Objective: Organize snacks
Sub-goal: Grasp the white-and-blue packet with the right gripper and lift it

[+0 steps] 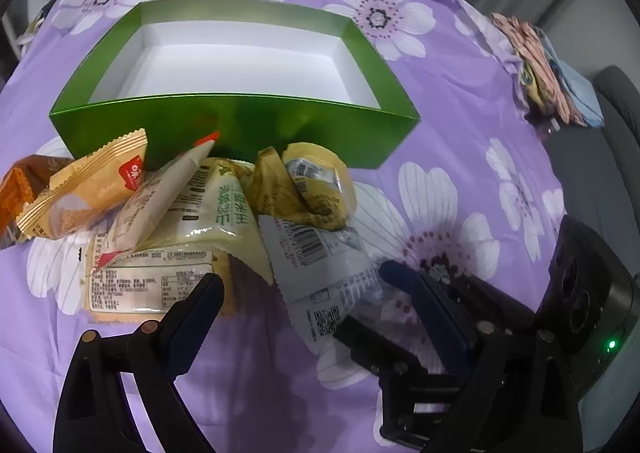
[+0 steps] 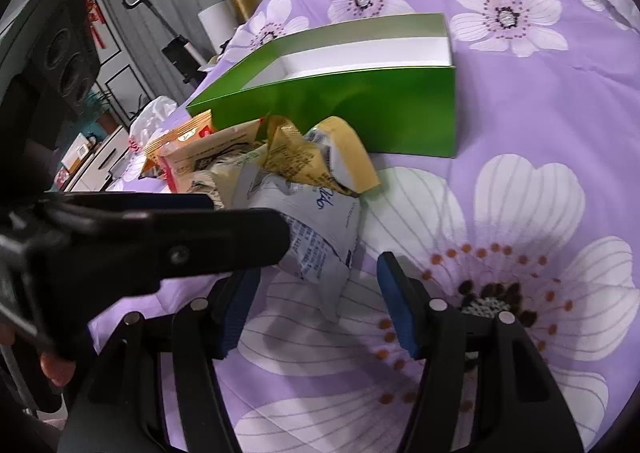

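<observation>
A green box (image 1: 240, 121) with a white inside stands open and empty on the purple flowered cloth; it also shows in the right wrist view (image 2: 360, 105). A heap of snack packets (image 1: 192, 213) lies against its near wall. A grey-white packet (image 1: 320, 265) lies at the heap's near right, also in the right wrist view (image 2: 316, 229). My left gripper (image 1: 298, 285) is open just short of the heap, its jaws either side of this packet's near end. My right gripper (image 2: 316, 285) is open and empty, with the packet's corner between its fingertips.
A yellow wrapped snack (image 1: 316, 181) sits at the box's near wall. An orange packet (image 1: 84, 189) lies at the heap's left. Folded patterned cloths (image 1: 548, 69) lie at the far right edge. The left gripper's body (image 2: 140, 245) crosses the right wrist view. Furniture (image 2: 80, 53) stands beyond the cloth.
</observation>
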